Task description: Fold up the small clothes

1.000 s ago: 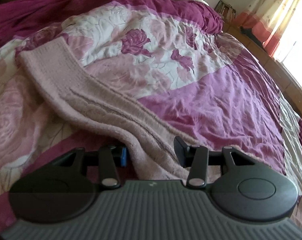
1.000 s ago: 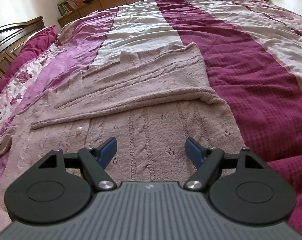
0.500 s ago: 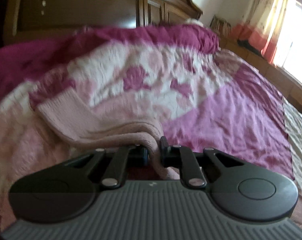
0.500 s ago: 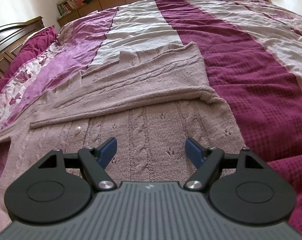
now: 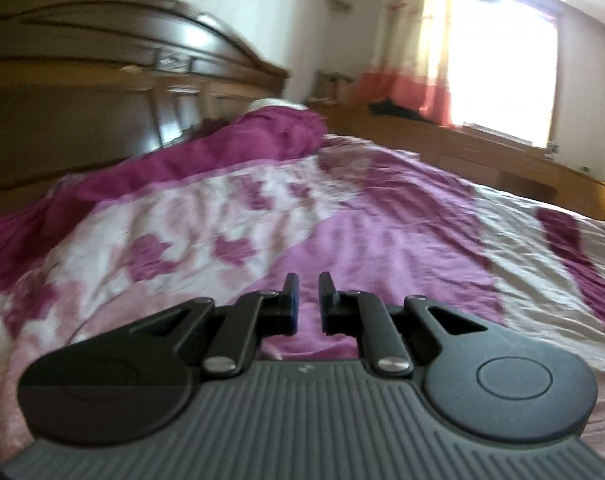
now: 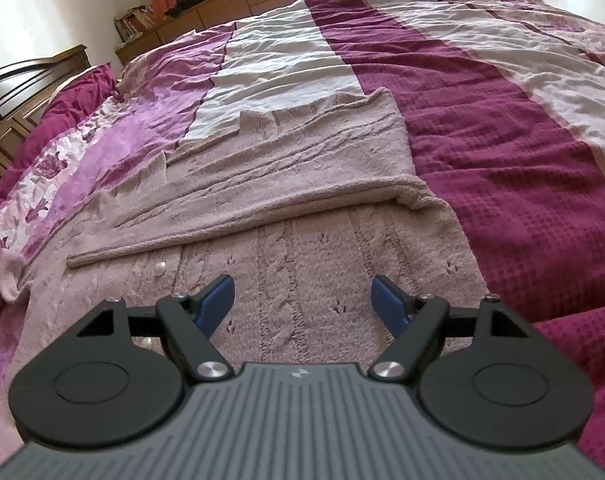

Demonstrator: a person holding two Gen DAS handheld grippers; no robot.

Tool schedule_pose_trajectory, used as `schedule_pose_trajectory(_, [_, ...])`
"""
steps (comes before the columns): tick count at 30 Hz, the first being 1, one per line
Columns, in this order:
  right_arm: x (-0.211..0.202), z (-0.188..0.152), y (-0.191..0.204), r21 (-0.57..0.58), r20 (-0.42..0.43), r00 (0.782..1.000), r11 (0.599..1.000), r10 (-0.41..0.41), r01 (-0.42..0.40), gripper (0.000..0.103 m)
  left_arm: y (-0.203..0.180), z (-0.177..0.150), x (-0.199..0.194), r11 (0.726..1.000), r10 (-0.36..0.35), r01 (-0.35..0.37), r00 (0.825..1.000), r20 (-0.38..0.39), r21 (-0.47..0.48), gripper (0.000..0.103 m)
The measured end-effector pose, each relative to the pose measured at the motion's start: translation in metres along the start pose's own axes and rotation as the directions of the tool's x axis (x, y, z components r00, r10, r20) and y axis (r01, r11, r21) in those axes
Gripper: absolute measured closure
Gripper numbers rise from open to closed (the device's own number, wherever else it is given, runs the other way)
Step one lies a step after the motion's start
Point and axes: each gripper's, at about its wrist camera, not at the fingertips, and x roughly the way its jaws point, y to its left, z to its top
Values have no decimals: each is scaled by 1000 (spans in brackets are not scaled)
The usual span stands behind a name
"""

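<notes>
Left hand-held gripper (image 5: 305,285) is pressed together, no cloth visible; right hand-held gripper (image 6: 302,294) hangs spread over the sweater (image 6: 322,256). One sleeve (image 6: 262,184) looks folded across, the rest's left I reckon.

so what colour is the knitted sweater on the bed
Pale dusty pink, cable-knit sweater; it shows best in the right wrist view.

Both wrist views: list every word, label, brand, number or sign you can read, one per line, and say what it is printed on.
No readable words or numbers in either view.
Left gripper: small pale logo mark on its ribbed grey body, too blurred to read.
Right gripper: same small emblem, a symbol, not letters.
Books on the far shelf: spines too small to read.
</notes>
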Motion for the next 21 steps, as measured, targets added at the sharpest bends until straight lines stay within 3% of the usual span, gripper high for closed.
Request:
schedule_pose_trajectory(4, [-4, 1, -2, 12, 10, 1000, 1000, 13, -13, 22, -18, 1, 1, 1000, -31, 31, 999, -35, 2, 92])
schedule_pose_trajectory(9, [-5, 1, -6, 26, 14, 1000, 999, 25, -25, 22, -12, -12, 11, 1000, -7, 3, 991, -134, -28, 90])
schedule_pose_trajectory(10, [-5, 1, -7, 30, 13, 1000, 999, 27, -27, 22, -9, -17, 14, 1000, 0, -4, 987, -159, -24, 88])
schedule_pose_trajectory(14, [-2, -1, -8, 37, 5, 1000, 999, 30, -30, 22, 8, -34, 23, 998, 24, -36, 973, -231, -45, 60])
schedule_pose_trajectory(16, [-2, -1, -9, 38, 3, 1000, 999, 29, -30, 22, 20, -42, 28, 996, 22, -44, 967, -253, -83, 53])
schedule_pose_trajectory(18, [-1, -1, -9, 37, 3, 1000, 999, 29, -29, 22, 34, -47, 33, 987, 11, -55, 959, -282, -148, 52])
schedule_pose_trajectory(21, [1, -2, -10, 37, -1, 1000, 999, 26, -26, 22, 62, -52, 41, 953, -11, -86, 949, -316, -291, 52])
